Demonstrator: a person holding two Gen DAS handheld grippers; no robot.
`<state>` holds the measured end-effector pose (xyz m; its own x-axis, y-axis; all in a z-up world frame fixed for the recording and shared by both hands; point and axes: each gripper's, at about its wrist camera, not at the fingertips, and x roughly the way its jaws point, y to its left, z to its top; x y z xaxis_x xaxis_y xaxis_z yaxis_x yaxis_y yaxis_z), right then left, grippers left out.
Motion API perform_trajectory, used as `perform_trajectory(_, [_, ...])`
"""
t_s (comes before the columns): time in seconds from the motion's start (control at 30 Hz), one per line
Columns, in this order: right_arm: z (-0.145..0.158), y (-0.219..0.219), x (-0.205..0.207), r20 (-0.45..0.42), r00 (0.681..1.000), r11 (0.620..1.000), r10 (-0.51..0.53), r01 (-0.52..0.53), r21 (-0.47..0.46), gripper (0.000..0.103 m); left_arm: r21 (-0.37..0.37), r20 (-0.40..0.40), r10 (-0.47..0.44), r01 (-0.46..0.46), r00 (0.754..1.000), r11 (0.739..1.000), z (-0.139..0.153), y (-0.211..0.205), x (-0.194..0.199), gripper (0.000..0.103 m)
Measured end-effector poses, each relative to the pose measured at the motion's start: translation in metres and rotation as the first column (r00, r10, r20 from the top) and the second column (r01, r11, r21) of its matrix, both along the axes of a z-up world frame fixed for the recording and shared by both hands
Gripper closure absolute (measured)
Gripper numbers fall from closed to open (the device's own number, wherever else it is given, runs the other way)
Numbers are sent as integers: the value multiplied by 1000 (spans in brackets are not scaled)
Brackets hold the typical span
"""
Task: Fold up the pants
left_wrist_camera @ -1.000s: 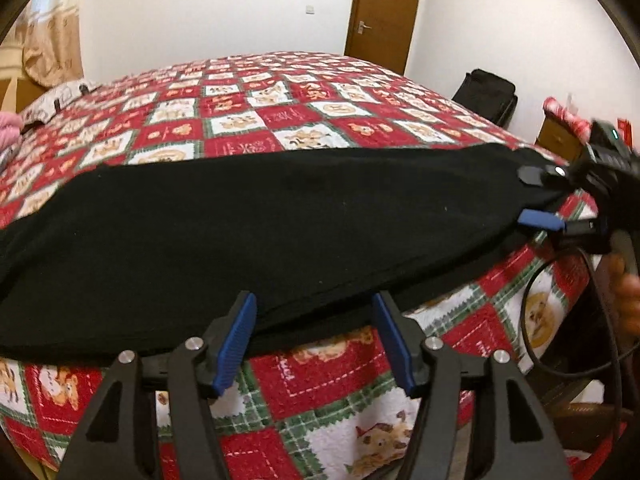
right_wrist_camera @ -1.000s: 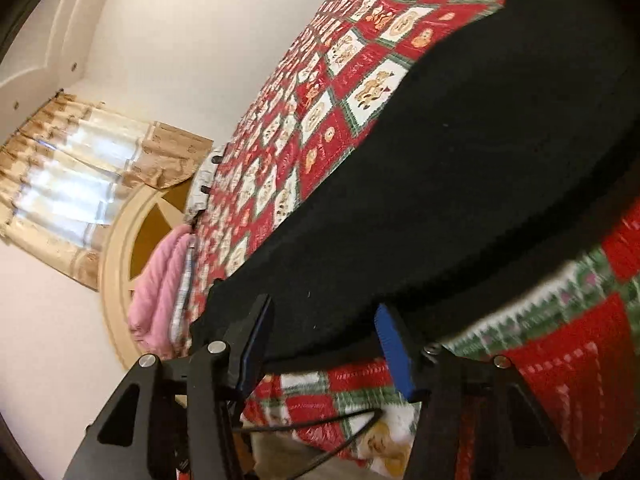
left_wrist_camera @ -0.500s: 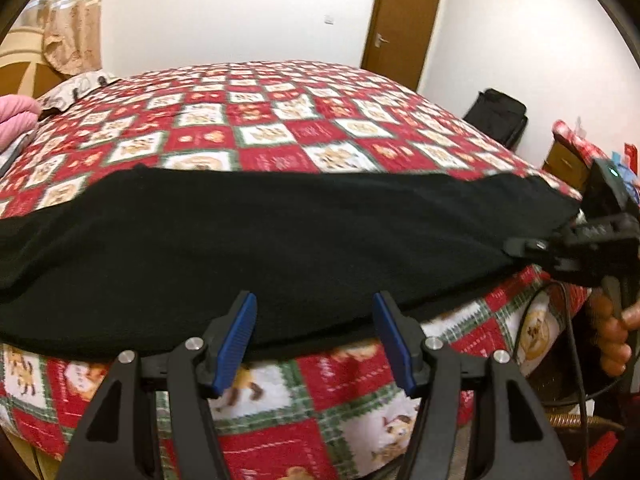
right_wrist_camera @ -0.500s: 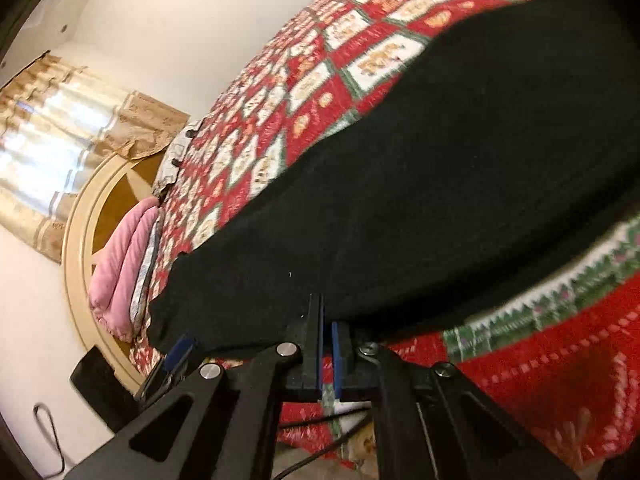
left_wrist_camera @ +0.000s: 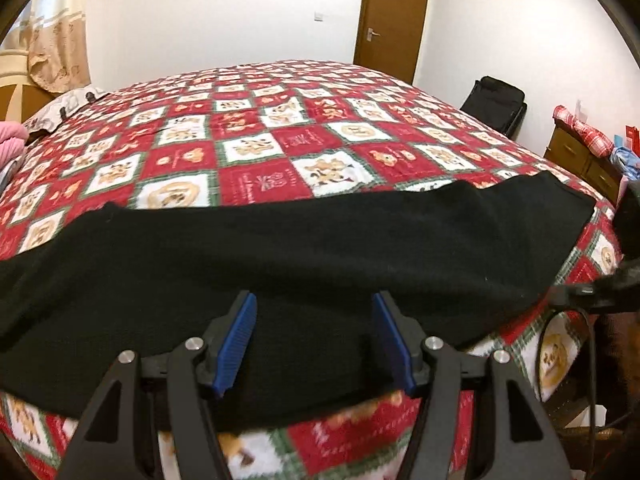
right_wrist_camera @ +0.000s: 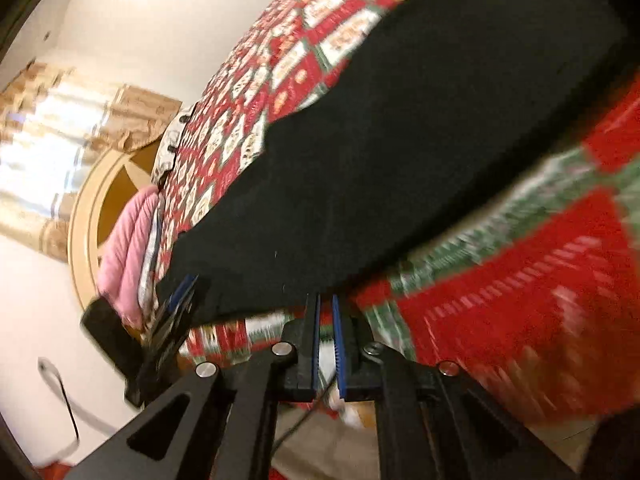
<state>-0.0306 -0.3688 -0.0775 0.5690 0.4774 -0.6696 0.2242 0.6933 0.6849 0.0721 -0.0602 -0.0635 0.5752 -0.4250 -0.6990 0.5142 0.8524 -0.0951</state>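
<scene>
Black pants (left_wrist_camera: pixel 304 256) lie stretched across the near edge of the bed, folded lengthwise into a long band. My left gripper (left_wrist_camera: pixel 314 308) is open, its blue pads spread over the pants' near hem at the middle. My right gripper (right_wrist_camera: pixel 325 300) has its jaws almost together, just below the pants' lower edge (right_wrist_camera: pixel 400 168), with nothing between them. The right gripper also shows at the right edge of the left wrist view (left_wrist_camera: pixel 600 292), beside the pants' right end. The left gripper shows in the right wrist view (right_wrist_camera: pixel 180 300) at the far end of the pants.
The bed carries a red, white and green patchwork quilt (left_wrist_camera: pixel 280 128). A pink cloth (right_wrist_camera: pixel 128 248) lies near the headboard (right_wrist_camera: pixel 86 216). A black suitcase (left_wrist_camera: pixel 496 104) and a wooden dresser (left_wrist_camera: pixel 580 160) stand at the right. A brown door (left_wrist_camera: pixel 392 20) is at the back.
The right gripper closed from wide open to nearly shut and dropped just below the pants' edge. The left gripper stayed open and moved forward over the pants' near hem.
</scene>
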Motion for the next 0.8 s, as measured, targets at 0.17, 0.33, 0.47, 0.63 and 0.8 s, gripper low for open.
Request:
perform_trajectory(0.17, [56, 7, 2, 202, 978, 977, 59, -15, -211, 96, 49, 29, -2, 1, 1000, 999, -12, -8, -2, 39])
perform_trajectory(0.33, [54, 25, 79, 199, 969, 918, 148, -59, -393, 96, 113, 82, -41, 31, 996, 993, -17, -5, -25, 37])
perform_trajectory(0.47, [5, 29, 134, 33, 998, 854, 49, -25, -519, 99, 140, 98, -68, 54, 993, 989, -22, 4, -38, 35])
perform_trajectory(0.63, [1, -5, 152, 101, 993, 930, -63, 95, -356, 101, 172, 71, -85, 72, 994, 982, -25, 12, -51, 34])
perform_trajectory(0.8, [31, 9, 114, 257, 965, 959, -48, 116, -258, 96, 151, 104, -103, 87, 989, 985, -11, 24, -63, 34])
